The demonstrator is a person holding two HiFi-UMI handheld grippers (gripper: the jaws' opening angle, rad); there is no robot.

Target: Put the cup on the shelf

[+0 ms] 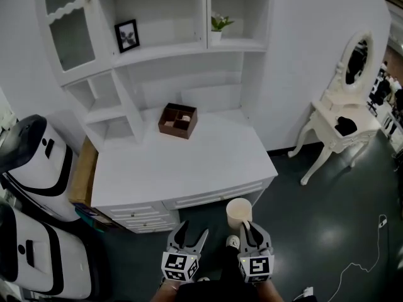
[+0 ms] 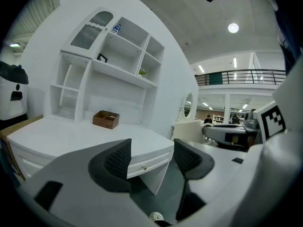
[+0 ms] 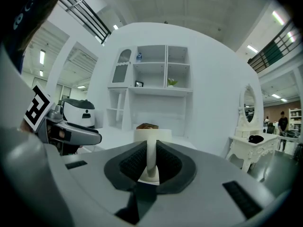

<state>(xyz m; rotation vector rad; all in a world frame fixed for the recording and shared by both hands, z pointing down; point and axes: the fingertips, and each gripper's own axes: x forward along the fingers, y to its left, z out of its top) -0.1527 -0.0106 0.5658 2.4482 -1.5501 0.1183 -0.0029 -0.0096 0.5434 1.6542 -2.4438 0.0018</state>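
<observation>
Cup (image 1: 238, 212) - light, stiff, likely breakable - pinched by thin handle in right gripper (image 1: 249, 229) fingers, in air before tabletop (image 1: 208, 159), well short of shelf (image 1: 173, 50). Left gripper (image 1: 191, 236) fingers wide, empty.

Right tool: my right tool (image 1: 247, 229) sits low in the frame, its jaws clamped on the cup's near wall.
Cup: the cream cup (image 1: 238, 211) is upright with its mouth up, over the dark floor (image 1: 327, 231), just in front of the table's drawers.
Left tool: my left tool (image 1: 192, 231) is just beside the right one, jaws apart, nothing between them.
Table: the white table (image 1: 208, 162) carries a brown box (image 1: 177, 120) near its back.
Shelf: a white shelf (image 1: 170, 48) rises at the table's back. It holds a picture frame (image 1: 127, 35) on the left and a potted plant (image 1: 218, 25) on the right.
Surroundings: a white dressing table (image 1: 343, 121) stands well apart at the right.
</observation>
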